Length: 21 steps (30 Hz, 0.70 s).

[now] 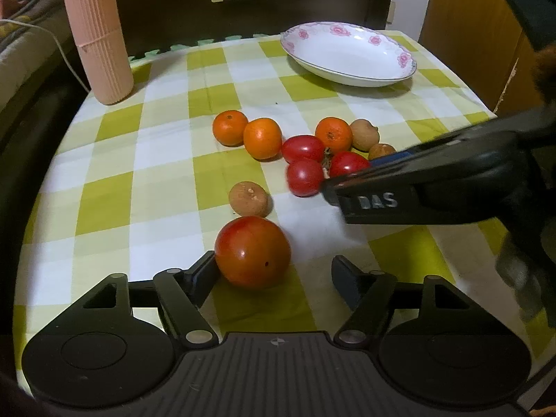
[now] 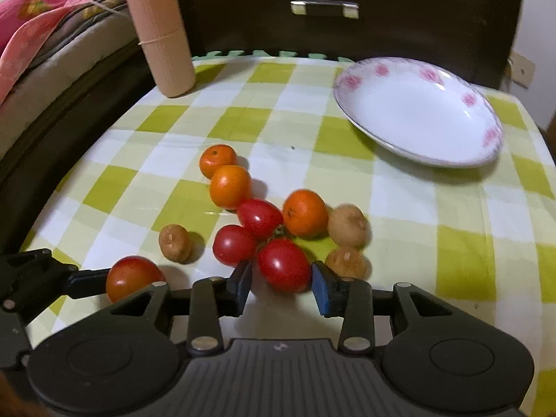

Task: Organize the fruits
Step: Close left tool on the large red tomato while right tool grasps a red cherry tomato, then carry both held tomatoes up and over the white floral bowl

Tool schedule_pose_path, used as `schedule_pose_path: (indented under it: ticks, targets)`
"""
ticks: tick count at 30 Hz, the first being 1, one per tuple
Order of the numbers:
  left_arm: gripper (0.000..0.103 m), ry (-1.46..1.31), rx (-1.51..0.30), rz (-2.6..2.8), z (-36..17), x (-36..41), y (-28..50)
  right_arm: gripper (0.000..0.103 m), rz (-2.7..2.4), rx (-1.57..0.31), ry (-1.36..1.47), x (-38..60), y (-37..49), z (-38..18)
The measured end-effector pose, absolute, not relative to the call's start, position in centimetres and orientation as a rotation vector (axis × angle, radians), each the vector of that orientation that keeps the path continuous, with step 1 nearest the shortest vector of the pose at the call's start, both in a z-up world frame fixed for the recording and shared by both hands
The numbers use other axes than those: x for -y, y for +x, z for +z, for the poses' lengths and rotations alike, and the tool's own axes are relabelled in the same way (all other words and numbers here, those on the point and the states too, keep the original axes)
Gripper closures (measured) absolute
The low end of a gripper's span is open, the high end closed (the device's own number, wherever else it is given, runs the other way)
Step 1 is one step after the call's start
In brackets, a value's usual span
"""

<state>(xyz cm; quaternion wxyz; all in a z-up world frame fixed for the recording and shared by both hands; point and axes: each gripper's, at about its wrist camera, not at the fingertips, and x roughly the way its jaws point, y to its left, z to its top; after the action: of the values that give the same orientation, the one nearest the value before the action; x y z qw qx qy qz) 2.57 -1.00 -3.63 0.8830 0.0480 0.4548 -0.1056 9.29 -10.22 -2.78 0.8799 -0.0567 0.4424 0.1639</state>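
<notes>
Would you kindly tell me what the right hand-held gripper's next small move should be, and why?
Probably close the right hand-held gripper: its open fingers already flank the nearest red tomato, and the flowered plate holds nothing yet.

So the left gripper [image 1: 274, 274] has the lone tomato [image 1: 252, 252] sitting between its spread fingers, touching the left one. Just ahead of that is a single longan [image 1: 248, 198]. Further ahead and right is the fruit cluster [image 1: 305, 146], with the right gripper [image 2: 281, 286] reaching in from the right, one clustered tomato [image 2: 284, 264] between its fingers. The plate [image 1: 347, 54] sits far ahead right, the tall ribbed container [image 1: 97, 34] far ahead left, all on the tablecloth [image 1: 166, 160].
</notes>
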Motion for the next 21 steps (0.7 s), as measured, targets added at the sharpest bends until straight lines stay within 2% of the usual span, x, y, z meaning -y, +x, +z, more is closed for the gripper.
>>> schedule_pose_path:
  ticks: [4, 6, 8, 16, 18, 21]
  targets:
    - [0.023, 0.087, -0.949, -0.203, -3.7, 0.8, 3.0, 0.067, 0.35, -0.911, -0.141, 10.1, 9.2, -2.8]
    - [0.023, 0.078, -0.949, -0.202, -3.7, 0.7, 3.1, 0.072, 0.34, -0.909, -0.147, 10.2, 9.0, -2.9]
    - [0.024, 0.093, -0.943, -0.196, -3.8, 0.9, 3.1, 0.072, 0.335, -0.908, -0.157, 10.1, 8.5, -2.9]
    - [0.047, 0.109, -0.913, -0.177, -3.5, 0.8, 3.1, 0.073, 0.333, -0.919, -0.076, 11.3, 7.5, -2.4]
    - [0.051, 0.114, -0.914, -0.173, -3.4, 0.7, 3.1, 0.073, 0.325, -0.911, -0.062, 11.7, 7.2, -2.2]
    - [0.051, 0.112, -0.921, -0.173, -3.3, 0.7, 3.1, 0.073, 0.312, -0.898, -0.041, 12.3, 6.8, -1.6]
